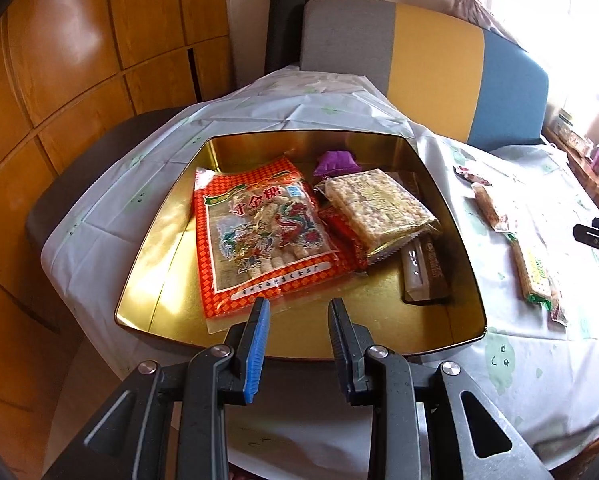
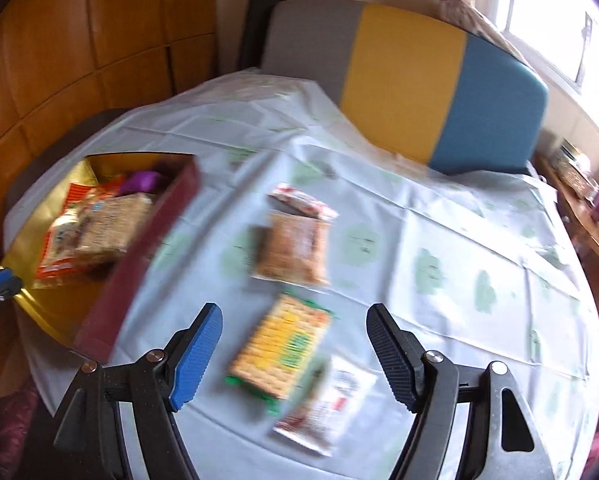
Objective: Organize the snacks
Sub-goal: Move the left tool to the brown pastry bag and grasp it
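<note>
1. On white cloth-covered round table (image 2: 439, 216): gold-lined square tin w/ maroon outer wall (image 1: 147, 280), part-filled w/ red-orange printed candy bag (image 1: 259, 232) + clear-wrapped pale rice-cake slab (image 1: 375, 204).
2. Left gripper (image 1: 299, 308) over tin's near edge, jaws narrowly apart, nothing btwn.
3. Right gripper (image 2: 295, 322) wide apart, empty, above green-yellow cracker pack (image 2: 283, 348).
4. Step, prob.: fetching next loose snack. Needs descent, squeeze on pack, carry to tin.

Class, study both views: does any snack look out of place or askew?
Yes. Four packets, such as the green-edged cracker pack, lie loose and skewed on the tablecloth, outside the gold tin holding the other snacks.
</note>
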`<state>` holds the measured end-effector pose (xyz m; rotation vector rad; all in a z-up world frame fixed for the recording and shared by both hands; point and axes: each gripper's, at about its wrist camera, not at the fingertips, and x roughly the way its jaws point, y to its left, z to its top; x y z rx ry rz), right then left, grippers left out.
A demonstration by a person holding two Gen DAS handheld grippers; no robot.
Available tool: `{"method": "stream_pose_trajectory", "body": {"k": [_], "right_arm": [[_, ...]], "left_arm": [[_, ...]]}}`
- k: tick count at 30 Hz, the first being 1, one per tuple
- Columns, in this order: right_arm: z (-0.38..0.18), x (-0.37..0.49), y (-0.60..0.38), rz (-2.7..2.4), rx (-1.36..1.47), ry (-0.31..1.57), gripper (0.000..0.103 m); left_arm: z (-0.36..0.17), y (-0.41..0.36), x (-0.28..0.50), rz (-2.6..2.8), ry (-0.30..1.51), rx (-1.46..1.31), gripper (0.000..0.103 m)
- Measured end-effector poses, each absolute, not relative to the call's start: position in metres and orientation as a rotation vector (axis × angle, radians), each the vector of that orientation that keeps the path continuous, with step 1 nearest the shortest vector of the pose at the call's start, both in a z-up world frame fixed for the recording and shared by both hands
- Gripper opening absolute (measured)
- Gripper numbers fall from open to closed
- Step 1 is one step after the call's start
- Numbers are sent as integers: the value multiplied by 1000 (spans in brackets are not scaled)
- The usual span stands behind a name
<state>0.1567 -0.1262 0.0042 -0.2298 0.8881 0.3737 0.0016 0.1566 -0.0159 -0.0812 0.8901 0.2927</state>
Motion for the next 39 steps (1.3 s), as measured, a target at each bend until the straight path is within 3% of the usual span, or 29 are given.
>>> {"method": "stream_pose_trajectory", "body": {"k": [11, 26, 28, 30, 39], "right_arm": [[-48, 198, -237, 34, -39, 1055, 74], [-43, 202, -246, 47, 69, 1079, 74], [-41, 202, -246, 54, 77, 1077, 74], [-40, 202, -245, 60, 79, 1076, 74], [-36, 200, -241, 91, 84, 1073, 74]], "left_arm": [[-9, 126, 16, 241, 894, 2, 31], [12, 54, 101, 2, 956, 56, 31], [10, 43, 118, -23, 991, 49, 34], [9, 33, 133, -57, 1000, 16, 54], [-22, -15, 204, -29, 1067, -9, 63]]}}
